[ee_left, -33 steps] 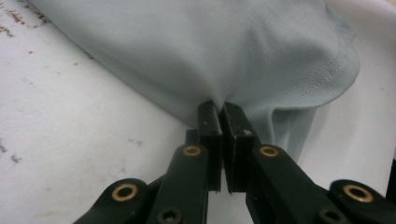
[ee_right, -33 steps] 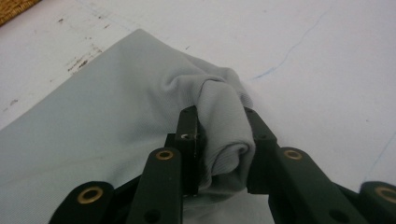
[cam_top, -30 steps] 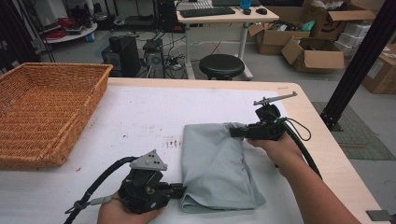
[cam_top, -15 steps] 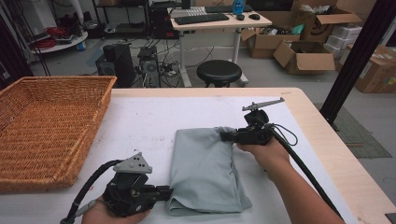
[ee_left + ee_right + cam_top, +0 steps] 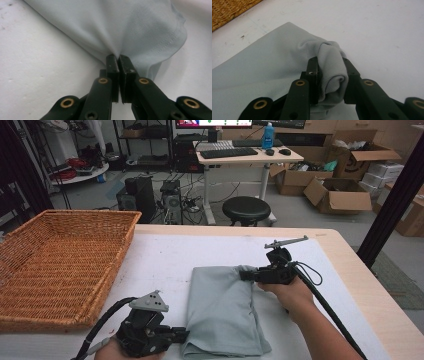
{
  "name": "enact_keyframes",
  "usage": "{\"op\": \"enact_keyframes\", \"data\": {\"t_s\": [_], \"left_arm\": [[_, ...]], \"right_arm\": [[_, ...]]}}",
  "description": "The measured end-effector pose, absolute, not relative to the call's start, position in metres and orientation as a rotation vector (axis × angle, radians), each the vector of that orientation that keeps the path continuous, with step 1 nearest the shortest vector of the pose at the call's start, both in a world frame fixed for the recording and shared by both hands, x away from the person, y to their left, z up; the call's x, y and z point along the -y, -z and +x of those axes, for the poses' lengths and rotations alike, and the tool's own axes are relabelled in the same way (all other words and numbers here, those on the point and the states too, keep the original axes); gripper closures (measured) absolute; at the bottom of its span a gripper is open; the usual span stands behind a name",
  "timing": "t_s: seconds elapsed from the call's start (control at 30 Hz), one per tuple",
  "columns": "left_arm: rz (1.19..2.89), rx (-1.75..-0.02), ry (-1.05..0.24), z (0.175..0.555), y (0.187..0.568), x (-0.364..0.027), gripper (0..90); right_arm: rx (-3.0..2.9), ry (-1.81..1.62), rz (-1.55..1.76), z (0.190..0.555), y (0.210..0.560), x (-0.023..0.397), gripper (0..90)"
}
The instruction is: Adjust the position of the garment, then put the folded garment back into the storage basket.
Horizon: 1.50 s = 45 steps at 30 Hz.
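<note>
A folded grey garment (image 5: 225, 312) is seen lying on the white-covered desk (image 5: 165, 260), to the right of a woven wicker basket (image 5: 60, 260). Its near left corner is pinched by the left gripper (image 5: 118, 58), whose jaws are pressed almost together on a thin fold of cloth, while a thick bunched wad at the far right corner is clamped between the partly spread jaws of the right gripper (image 5: 329, 67). The fabric is judged to be a soft, fine-knit material with a stitched hem along one edge, limp and easily creased; the basket is stiff, coarse and rectangular, and the desk surface is matt and lightly scuffed. From here, the thin pinch on the left could be lost if the cloth is pulled taut, since little material is held there. The wad on the right could unroll and undo the fold should that grip be loosened. If the garment is dragged rather than lifted, its layers could be rucked up by friction against the desk.
</note>
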<state>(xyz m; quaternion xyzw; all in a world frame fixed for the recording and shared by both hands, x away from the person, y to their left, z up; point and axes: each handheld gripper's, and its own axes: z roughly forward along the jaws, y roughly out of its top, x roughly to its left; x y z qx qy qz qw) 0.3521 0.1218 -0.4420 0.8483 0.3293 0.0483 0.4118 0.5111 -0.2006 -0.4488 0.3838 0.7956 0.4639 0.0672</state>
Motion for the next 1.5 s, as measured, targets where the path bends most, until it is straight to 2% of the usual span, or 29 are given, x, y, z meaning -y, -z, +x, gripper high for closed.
{"op": "enact_keyframes", "data": {"t_s": [0.1, 0.17, 0.2, 0.27, 0.33, 0.5, 0.6, 0.7, 0.9, 1.03, 1.23, 1.37, 1.5], "left_arm": [[2.124, -0.837, -0.124, 0.351, 0.442, -0.121, 87.7], [2.113, -0.841, -0.141, 0.349, 0.441, -0.121, 86.3], [2.104, -0.848, -0.148, 0.348, 0.44, -0.121, 80.8], [2.091, -0.876, -0.139, 0.347, 0.437, -0.121, 60.0], [2.072, -0.868, -0.142, 0.344, 0.429, -0.122, 48.9], [1.972, -0.788, -0.181, 0.334, 0.401, -0.131, 40.9], [1.841, -0.817, -0.205, 0.336, 0.388, -0.14, 32.7], [1.749, -0.83, -0.248, 0.338, 0.377, -0.145, 27.6], [1.705, -0.817, -0.32, 0.344, 0.362, -0.144, 24.6], [1.697, -0.839, -0.323, 0.351, 0.36, -0.142, 24.6], [1.765, -0.895, -0.251, 0.37, 0.375, -0.135, 23.6], [1.796, -0.989, -0.134, 0.385, 0.394, -0.127, 23.0], [1.85, -1.016, -0.121, 0.396, 0.413, -0.117, 23.1]], "right_arm": [[-2.412, -1.386, 1.139, 0.513, 0.448, 0.199, 71.7], [-2.407, -1.378, 1.135, 0.513, 0.447, 0.199, 66.0], [-2.397, -1.379, 1.135, 0.512, 0.446, 0.2, 62.1], [-2.368, -1.384, 1.135, 0.508, 0.441, 0.204, 51.8], [-2.324, -1.392, 1.114, 0.499, 0.434, 0.21, 47.8], [-2.228, -1.434, 1.009, 0.464, 0.412, 0.229, 30.8], [-2.19, -1.477, 0.965, 0.445, 0.402, 0.241, 24.8], [-2.167, -1.509, 0.94, 0.432, 0.396, 0.251, 22.5], [-2.162, -1.509, 0.938, 0.424, 0.395, 0.265, 20.1], [-2.153, -1.53, 0.928, 0.422, 0.391, 0.267, 18.6], [-2.158, -1.525, 0.897, 0.413, 0.388, 0.263, 16.1], [-2.154, -1.533, 0.886, 0.41, 0.386, 0.264, 15.2], [-2.148, -1.532, 0.88, 0.411, 0.385, 0.267, 15.1]]}}
